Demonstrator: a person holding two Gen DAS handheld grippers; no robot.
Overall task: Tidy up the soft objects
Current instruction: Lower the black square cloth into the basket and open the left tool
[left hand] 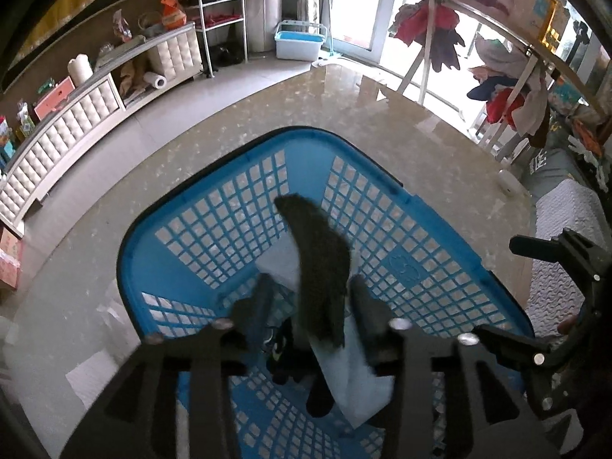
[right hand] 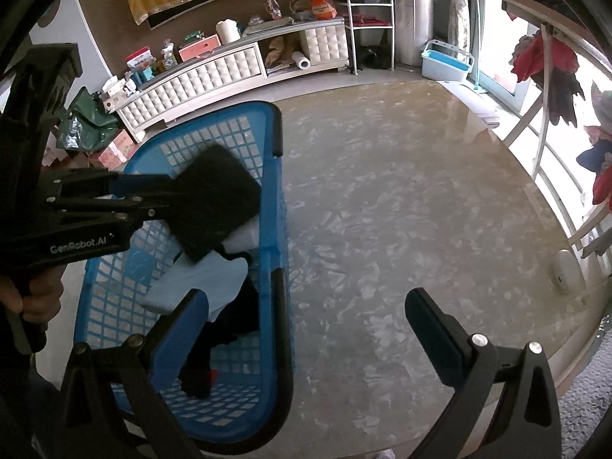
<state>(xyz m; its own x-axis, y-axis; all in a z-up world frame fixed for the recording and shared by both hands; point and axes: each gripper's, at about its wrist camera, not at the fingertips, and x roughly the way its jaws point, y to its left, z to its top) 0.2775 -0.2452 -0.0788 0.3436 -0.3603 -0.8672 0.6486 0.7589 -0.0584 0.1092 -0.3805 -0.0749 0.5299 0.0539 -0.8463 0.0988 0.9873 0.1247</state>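
Over the blue plastic lattice basket (left hand: 214, 229), the left gripper (left hand: 310, 290) stands half-open around a dark, limp knitted cloth (left hand: 321, 264); light, floppy, best pinched mid-fold. The right gripper (right hand: 306, 306) gapes empty.

Dark cloth (left hand: 321, 264) over blue basket (left hand: 440, 237), pale blue cloths (right hand: 199, 279) inside
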